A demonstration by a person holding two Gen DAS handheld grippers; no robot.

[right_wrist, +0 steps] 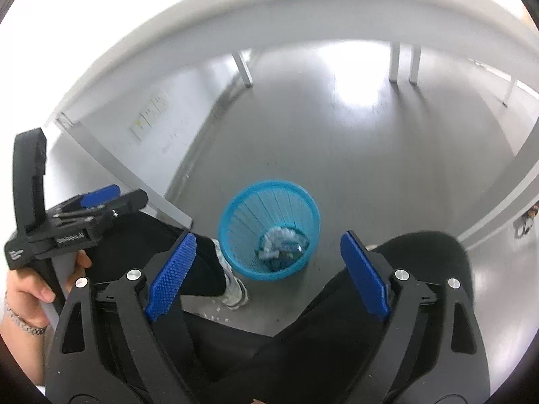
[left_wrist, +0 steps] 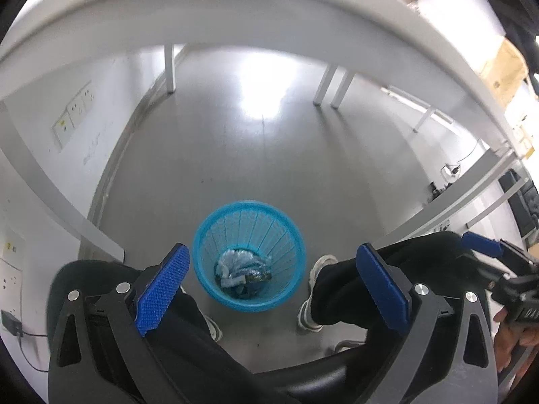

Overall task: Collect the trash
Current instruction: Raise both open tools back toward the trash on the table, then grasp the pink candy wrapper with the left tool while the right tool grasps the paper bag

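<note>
A blue mesh waste basket (left_wrist: 249, 235) stands on the grey floor, with crumpled wrappers and plastic trash (left_wrist: 241, 269) at its bottom. It also shows in the right wrist view (right_wrist: 269, 202), with the trash (right_wrist: 281, 242) inside. My left gripper (left_wrist: 273, 269) is open and empty, held high above the basket. My right gripper (right_wrist: 269, 256) is open and empty, also above the basket. The right gripper shows at the right edge of the left wrist view (left_wrist: 505, 269); the left gripper shows at the left of the right wrist view (right_wrist: 77, 222).
A white table's edge (left_wrist: 269, 30) arcs overhead, its legs (left_wrist: 169, 67) on the floor behind. The person's black-trousered legs and white shoes (left_wrist: 313, 299) flank the basket. A wall with sockets (left_wrist: 74, 114) is at the left.
</note>
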